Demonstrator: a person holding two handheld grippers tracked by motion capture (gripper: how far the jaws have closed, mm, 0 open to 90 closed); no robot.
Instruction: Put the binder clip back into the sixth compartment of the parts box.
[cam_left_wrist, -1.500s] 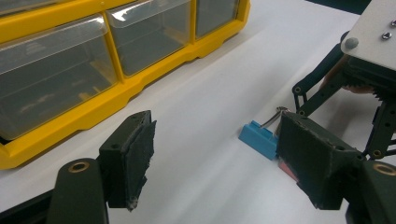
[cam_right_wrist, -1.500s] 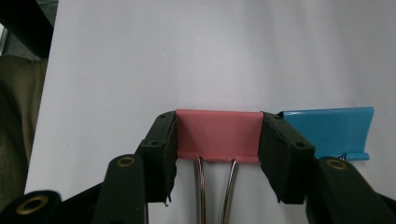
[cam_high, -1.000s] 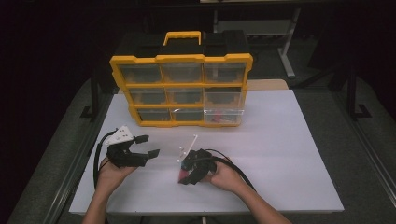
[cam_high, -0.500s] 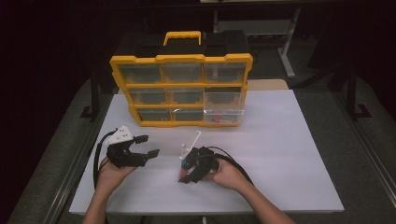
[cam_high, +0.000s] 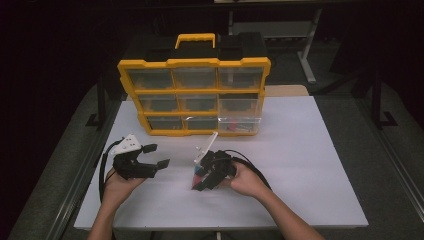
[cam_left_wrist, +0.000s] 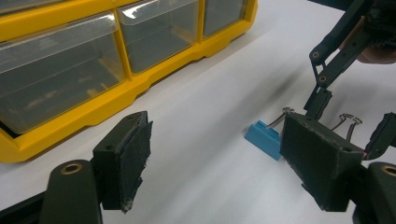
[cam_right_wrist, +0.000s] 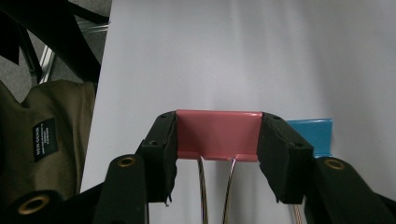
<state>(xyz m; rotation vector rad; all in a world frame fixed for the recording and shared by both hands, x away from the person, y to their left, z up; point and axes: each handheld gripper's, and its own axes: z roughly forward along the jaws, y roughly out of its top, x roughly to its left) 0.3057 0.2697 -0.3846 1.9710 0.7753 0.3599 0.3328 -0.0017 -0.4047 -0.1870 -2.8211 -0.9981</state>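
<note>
A red binder clip (cam_right_wrist: 218, 135) lies on the white table (cam_high: 310, 160) and my right gripper (cam_right_wrist: 218, 128) is shut on it, one pad against each side, with its wire handles pointing back at the camera. A blue binder clip (cam_right_wrist: 314, 135) lies right beside it, touching the table. In the high view the right gripper (cam_high: 202, 176) is at the front middle, tilted down on the clips. My left gripper (cam_high: 156, 159) hovers open and holds nothing, a short way to the left. In its own view the blue clip (cam_left_wrist: 264, 139) lies just past its right pad (cam_left_wrist: 317, 163).
A yellow organiser (cam_high: 195, 95) with clear drawers stands at the back of the table. Its bottom right drawer (cam_high: 241, 125) is pulled out and holds small red things. An olive bag (cam_right_wrist: 46, 135) sits off the table's edge.
</note>
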